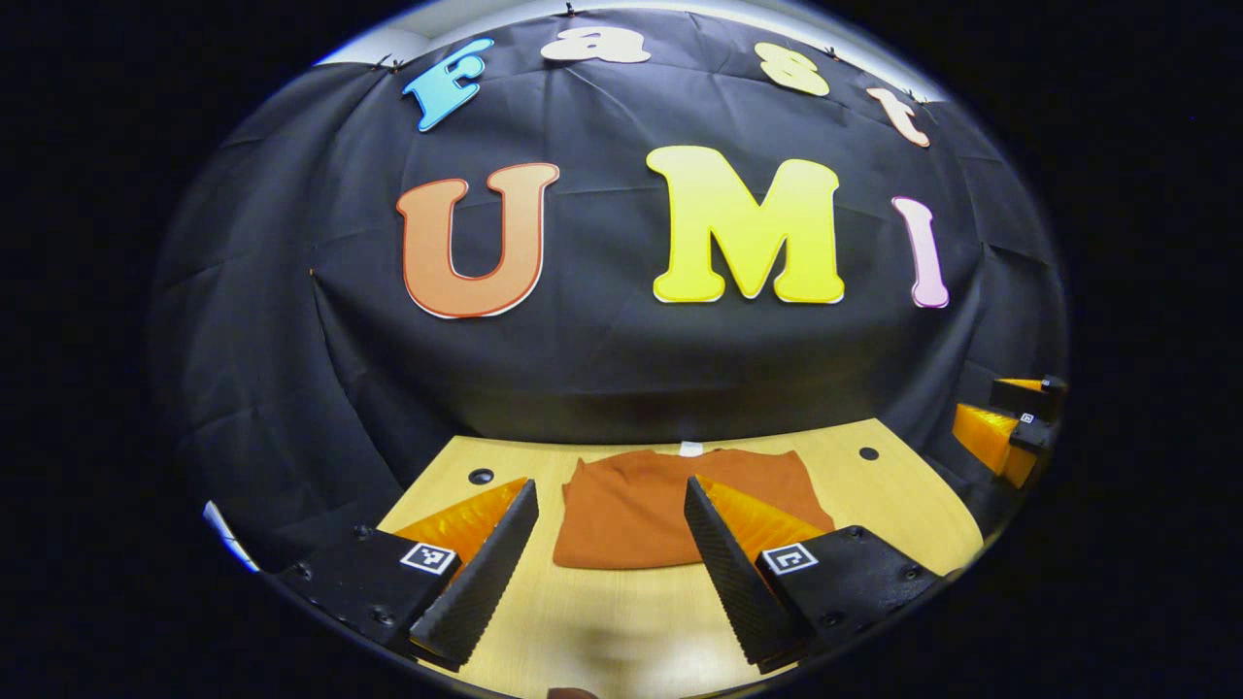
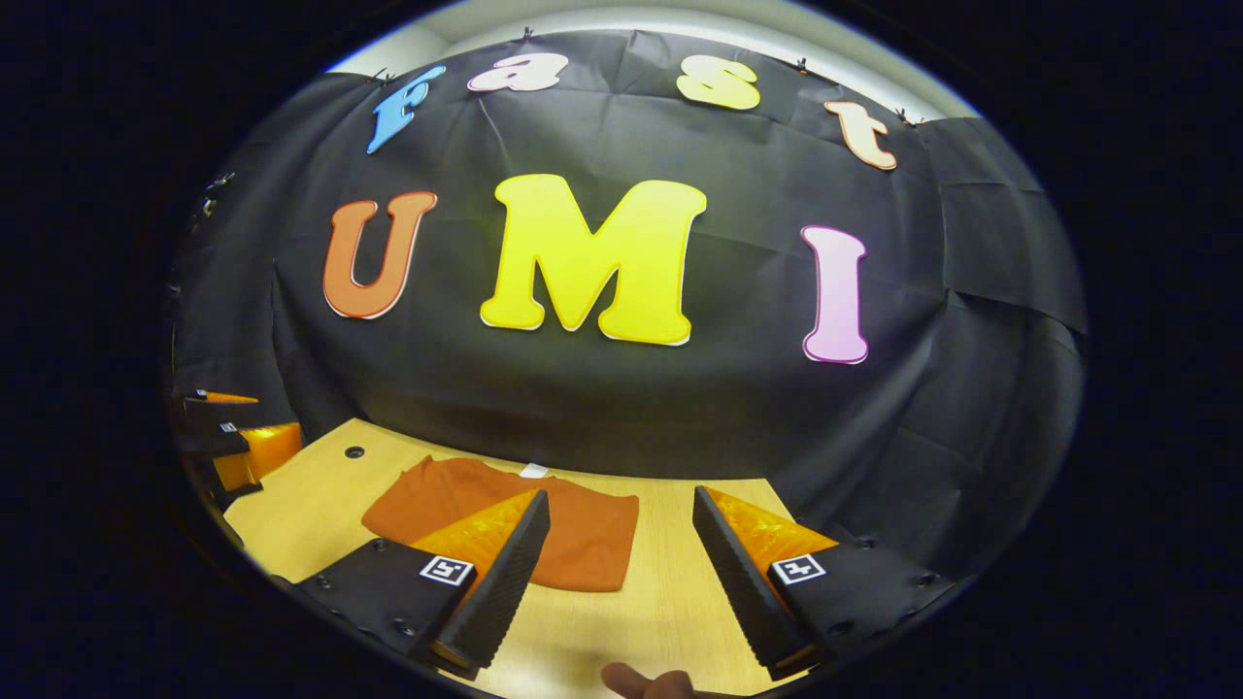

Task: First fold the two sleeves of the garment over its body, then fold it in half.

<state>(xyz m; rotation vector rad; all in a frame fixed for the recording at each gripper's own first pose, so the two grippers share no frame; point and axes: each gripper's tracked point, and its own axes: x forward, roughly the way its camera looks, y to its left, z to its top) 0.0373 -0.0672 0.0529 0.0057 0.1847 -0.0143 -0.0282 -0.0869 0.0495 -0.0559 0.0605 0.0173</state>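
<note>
- In the left gripper view I see my left hand-held gripper (image 1: pixel 607 558) with its jaws spread wide and nothing between them. The fingers (image 1: pixel 486 568) are black wedges with ribbed, grippy inner faces and glossy orange backs, and each mount carries a small square marker.
- Just ahead of those fingers, the garment (image 1: pixel 631 510) lies flat on the counter (image 1: pixel 903 515). It is soft rust-orange cloth in a compact, roughly rectangular shape with a small white tag at its far edge. The fingers hang above the near counter, apart from the cloth.
- The counter is smooth pale wood with two dark round holes.
- Far off to the right of that gripper I see the orange and black of the other gripper.
- In the right gripper view my right hand-held gripper (image 2: pixel 621 573) is equally wide open and empty. The garment (image 2: pixel 592 534) sits ahead and to its left, partly behind the left finger (image 2: pixel 495 582).
- A fingertip (image 2: pixel 646 682) shows at the bottom edge.
</note>
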